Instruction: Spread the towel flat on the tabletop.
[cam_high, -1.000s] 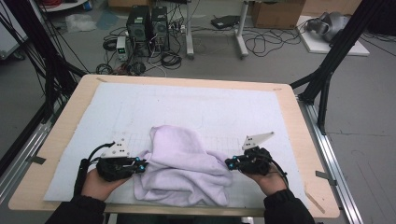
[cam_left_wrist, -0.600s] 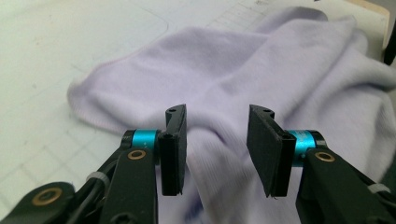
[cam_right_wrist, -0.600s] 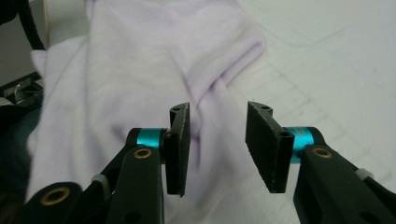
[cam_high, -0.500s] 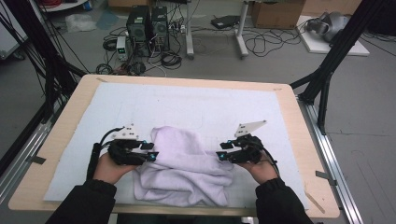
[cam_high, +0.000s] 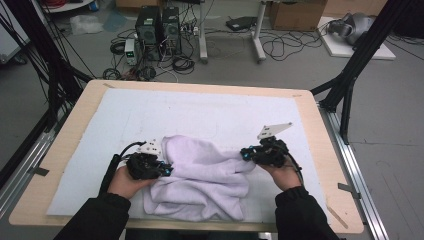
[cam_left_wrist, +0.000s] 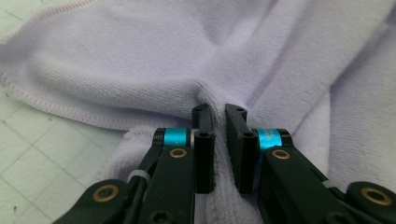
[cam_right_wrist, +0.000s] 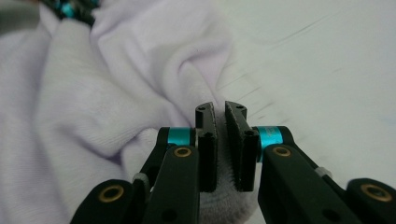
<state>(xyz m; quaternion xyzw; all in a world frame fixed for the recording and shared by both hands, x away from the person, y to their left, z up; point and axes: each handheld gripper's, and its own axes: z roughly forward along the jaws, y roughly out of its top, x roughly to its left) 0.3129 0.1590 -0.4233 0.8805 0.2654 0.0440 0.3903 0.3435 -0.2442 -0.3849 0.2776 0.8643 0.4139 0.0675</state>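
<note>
Pinching a fold of the towel (cam_left_wrist: 261, 60), the left gripper (cam_left_wrist: 219, 114) has its jaws nearly pressed together on lilac cloth after just closing; in the high view this left gripper (cam_high: 167, 171) sits at the towel's nine o'clock edge, held by the left hand (cam_high: 127, 181). The towel (cam_high: 205, 177) lies rumpled and bunched on the white mat (cam_high: 210, 112), toward the six o'clock side of the table (cam_high: 65, 117), between the two grippers. At its three o'clock edge the right gripper (cam_high: 245, 154) bites into the cloth, with the right hand (cam_high: 282, 175) behind it. In the right gripper view, the right gripper (cam_right_wrist: 219, 112) likewise clamps a thin ridge of the towel (cam_right_wrist: 93, 93) between jaws that have just closed, the mat (cam_right_wrist: 327, 56) lying blurred beyond toward two o'clock.
</note>
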